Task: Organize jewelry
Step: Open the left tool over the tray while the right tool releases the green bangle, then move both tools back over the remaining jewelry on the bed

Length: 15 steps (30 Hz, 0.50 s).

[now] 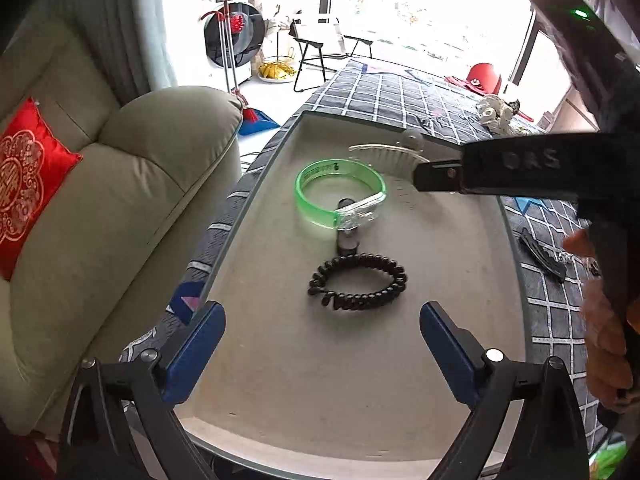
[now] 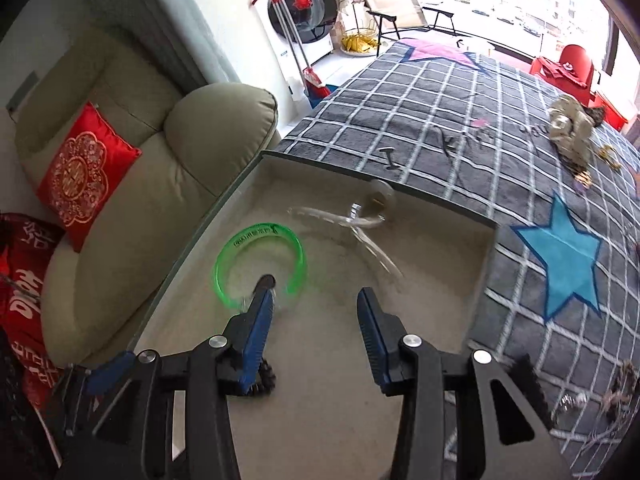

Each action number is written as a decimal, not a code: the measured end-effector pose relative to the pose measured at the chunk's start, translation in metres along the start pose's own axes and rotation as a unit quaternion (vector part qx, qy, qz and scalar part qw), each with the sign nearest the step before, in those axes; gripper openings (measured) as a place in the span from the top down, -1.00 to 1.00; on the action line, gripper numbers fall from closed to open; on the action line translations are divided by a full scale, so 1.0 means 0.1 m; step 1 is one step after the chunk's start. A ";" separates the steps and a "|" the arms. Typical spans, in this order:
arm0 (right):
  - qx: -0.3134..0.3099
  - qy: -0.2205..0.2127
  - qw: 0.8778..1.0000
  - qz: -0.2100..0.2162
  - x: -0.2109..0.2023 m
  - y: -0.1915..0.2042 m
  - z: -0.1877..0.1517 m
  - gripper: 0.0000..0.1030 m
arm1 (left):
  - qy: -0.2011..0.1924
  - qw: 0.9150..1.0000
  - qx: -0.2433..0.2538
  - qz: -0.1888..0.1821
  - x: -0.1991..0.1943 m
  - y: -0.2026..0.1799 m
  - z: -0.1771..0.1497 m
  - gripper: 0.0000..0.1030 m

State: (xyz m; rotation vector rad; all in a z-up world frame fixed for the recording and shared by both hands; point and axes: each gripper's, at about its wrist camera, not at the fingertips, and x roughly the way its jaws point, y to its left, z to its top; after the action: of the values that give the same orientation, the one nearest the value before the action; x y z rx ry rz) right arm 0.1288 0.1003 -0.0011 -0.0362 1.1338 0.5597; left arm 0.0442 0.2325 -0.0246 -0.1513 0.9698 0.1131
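Note:
A shallow grey-lined tray (image 1: pixel 280 380) lies on a checked blanket. In it are a green bangle with a clear clasp (image 1: pixel 320 172), a black beaded bracelet (image 1: pixel 358 282), a dark oval clip (image 1: pixel 347 236) and a clear hair claw (image 1: pixel 384 152) at the far side. My left gripper (image 1: pixel 322 316) is open and empty, just in front of the beaded bracelet. My right gripper (image 2: pixel 316 300) is open and empty above the tray, with the green bangle (image 2: pixel 260 256) at its left fingertip (image 2: pixel 262 304) and the clear claw (image 2: pixel 360 220), blurred, beyond it. From the left wrist view it reaches in from the right (image 1: pixel 440 176).
The blanket (image 2: pixel 460 120) carries loose pieces: a black hair clip (image 1: pixel 544 256), a pale fabric bundle (image 2: pixel 572 132) and small items (image 2: pixel 576 400) at the right. A beige sofa (image 1: pixel 120 200) with a red cushion (image 1: pixel 28 184) stands left of the tray.

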 end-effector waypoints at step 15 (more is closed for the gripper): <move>0.049 -0.038 0.998 0.008 -0.69 -0.50 -0.51 -0.58 | -0.027 0.999 0.025 0.019 -0.27 -0.34 0.01 -1.00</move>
State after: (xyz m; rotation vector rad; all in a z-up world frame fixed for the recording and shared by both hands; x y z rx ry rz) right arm 0.0868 0.0142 0.0238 0.0778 1.0868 0.5153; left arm 0.0357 0.1987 0.0009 -0.0842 0.9208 0.1266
